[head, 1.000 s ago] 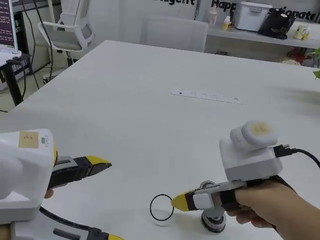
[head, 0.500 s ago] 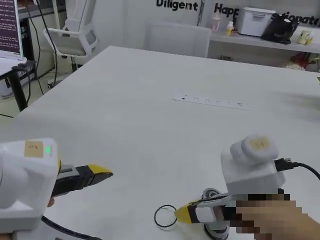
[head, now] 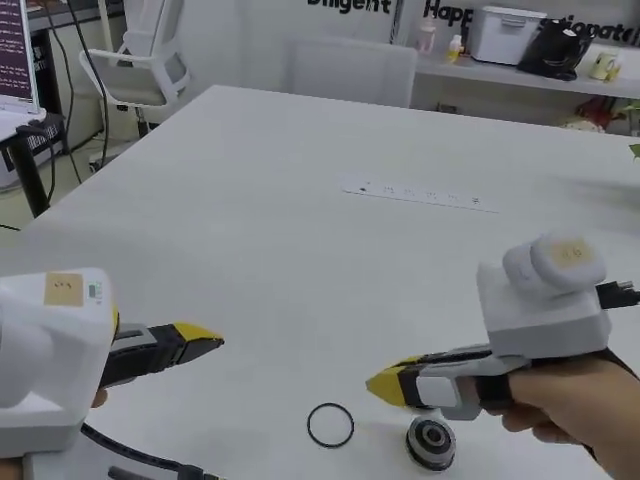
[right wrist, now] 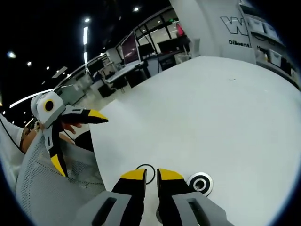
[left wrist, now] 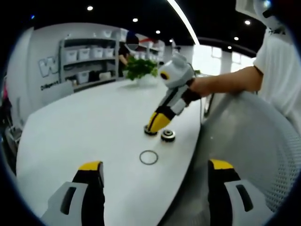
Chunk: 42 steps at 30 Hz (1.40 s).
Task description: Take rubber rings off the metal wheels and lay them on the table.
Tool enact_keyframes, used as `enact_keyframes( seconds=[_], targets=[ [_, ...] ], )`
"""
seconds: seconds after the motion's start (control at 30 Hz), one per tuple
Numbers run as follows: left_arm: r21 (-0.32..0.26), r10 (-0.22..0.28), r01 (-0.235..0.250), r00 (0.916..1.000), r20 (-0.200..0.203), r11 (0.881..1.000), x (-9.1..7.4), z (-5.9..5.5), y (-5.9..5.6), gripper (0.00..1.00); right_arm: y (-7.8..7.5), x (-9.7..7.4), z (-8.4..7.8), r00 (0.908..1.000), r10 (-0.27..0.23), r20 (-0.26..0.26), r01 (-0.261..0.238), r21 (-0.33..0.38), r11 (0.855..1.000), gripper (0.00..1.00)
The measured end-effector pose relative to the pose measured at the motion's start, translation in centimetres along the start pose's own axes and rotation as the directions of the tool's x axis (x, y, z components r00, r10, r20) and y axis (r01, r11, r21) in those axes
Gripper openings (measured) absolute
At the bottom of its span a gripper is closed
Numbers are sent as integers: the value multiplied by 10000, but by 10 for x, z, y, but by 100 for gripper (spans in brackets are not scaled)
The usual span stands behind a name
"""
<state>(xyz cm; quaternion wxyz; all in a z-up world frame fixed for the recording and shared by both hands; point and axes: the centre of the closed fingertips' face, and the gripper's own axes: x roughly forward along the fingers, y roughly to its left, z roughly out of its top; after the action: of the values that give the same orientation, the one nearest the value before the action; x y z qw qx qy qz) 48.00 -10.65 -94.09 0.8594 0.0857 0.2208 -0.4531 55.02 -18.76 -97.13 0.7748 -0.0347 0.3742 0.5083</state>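
Note:
A black rubber ring [head: 330, 425] lies flat on the white table [head: 300, 230] near the front edge, also seen as the ring [left wrist: 148, 157] and the ring [right wrist: 145, 172]. A metal wheel [head: 431, 441] stands just right of it. In the left gripper view a wheel [left wrist: 168, 135] sits beside a second wheel [left wrist: 149, 131], half hidden by the right gripper's tip. My right gripper [head: 385, 383] hovers shut above and between ring and wheel, nothing in it; its tips [right wrist: 152, 175] are above the ring and left of the wheel [right wrist: 200, 182]. My left gripper [left wrist: 155, 165] stands wide open at the left, one finger [head: 190, 340] showing.
A white power strip [head: 415, 193] lies across the middle of the table. Office chairs [head: 350, 65] stand at the far edge, and a shelf with a box and bottles [head: 505, 35] runs behind. The table's front edge is close below the ring.
My right gripper has lifted and drawn right, away from the ring, which stays on the table. The wheel below it is uncovered. The left gripper has hardly moved.

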Motion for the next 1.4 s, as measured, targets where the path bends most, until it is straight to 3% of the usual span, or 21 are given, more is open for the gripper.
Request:
enact_keyframes(
  seconds=[0.17, 0.4, 0.6, 0.8, 0.97, 1.07, 1.13, 1.27, 1.4],
  targets=[
    [24, -133, 133, 9999, -59, 9999, 1, -1, -2, 93, 1, -13, 5, 9998, 171, 124, -161, -736, 9972, 7],
    [-275, -516, 520, 9985, 166, 9983, 4, 2, -8, 93, -2, -35, 16, 9970, 153, 764, -83, -916, 9958, 12],
    [-73, -576, 576, 9983, -86, 9983, 6, -1, -10, 93, -7, -55, 17, 9931, -1, 1173, 136, -1144, 9933, 17],
    [-99, -649, 649, 9979, 31, 9978, 6, 1, -10, 93, -9, -71, 21, 9879, -27, 1548, 255, -1454, 9890, 19],
    [-81, -720, 721, 9974, 92, 9974, 6, 3, -11, 93, -15, -74, 15, 9884, -142, 1510, 362, -1442, 9889, 21],
    [-137, -1001, 1007, 9943, 371, 9948, 7, 9, -16, 94, -22, -71, 7, 9888, -366, 1444, 549, -1255, 9906, 24],
    [-28, -1027, 1029, 9941, 352, 9947, 8, 10, -16, 94, -25, -67, 0, 9898, -462, 1349, 623, -1181, 9910, 28],
    [745, -1200, 1200, 9928, -35, 9900, 8, 10, -19, 93, -26, -61, -15, 9956, -382, 852, 473, -1079, 9930, 28],
    [986, -1327, 1337, 9910, -163, 9861, 8, 21, -19, 93, -29, -57, -27, 9983, -391, 426, 444, -1314, 9903, 27]
  ],
)
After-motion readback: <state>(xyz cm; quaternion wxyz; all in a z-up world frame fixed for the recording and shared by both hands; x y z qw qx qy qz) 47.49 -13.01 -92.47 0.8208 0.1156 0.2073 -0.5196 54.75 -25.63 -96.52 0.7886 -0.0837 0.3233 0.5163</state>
